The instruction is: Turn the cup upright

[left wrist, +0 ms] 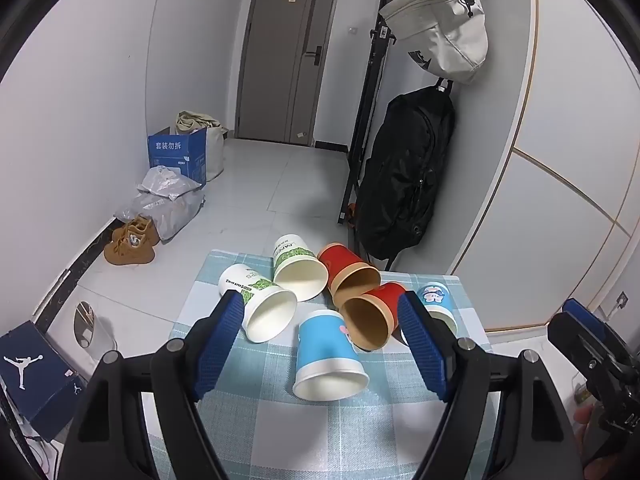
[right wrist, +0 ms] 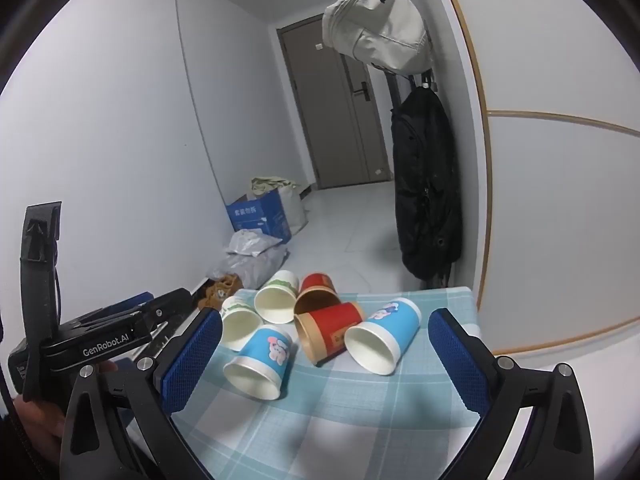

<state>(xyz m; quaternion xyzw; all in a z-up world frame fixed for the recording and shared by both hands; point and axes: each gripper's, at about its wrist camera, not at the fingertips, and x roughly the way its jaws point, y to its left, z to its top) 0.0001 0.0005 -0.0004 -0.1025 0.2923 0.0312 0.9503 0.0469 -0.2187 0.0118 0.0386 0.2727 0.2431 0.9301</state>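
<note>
Several paper cups lie on their sides in a cluster on a blue-checked tablecloth (left wrist: 320, 432). Two are white with green leaves (left wrist: 260, 304) (left wrist: 298, 270), two are red with brown insides (left wrist: 348, 276) (left wrist: 374, 316), two are light blue with cartoons (left wrist: 326, 356) (left wrist: 438, 304). My left gripper (left wrist: 322, 340) is open above the near blue cup, holding nothing. My right gripper (right wrist: 326, 354) is open and empty above the table; the blue cups (right wrist: 264, 356) (right wrist: 384, 336) and a red cup (right wrist: 330, 332) lie between its fingers.
The small table (right wrist: 452, 300) stands beside a white cabinet wall. A black backpack (left wrist: 404, 176) and a beige bag (left wrist: 444, 28) hang at the right. On the floor at left lie a blue box (left wrist: 178, 152), plastic bags, brown shoes (left wrist: 128, 242) and a shoe box (left wrist: 32, 368).
</note>
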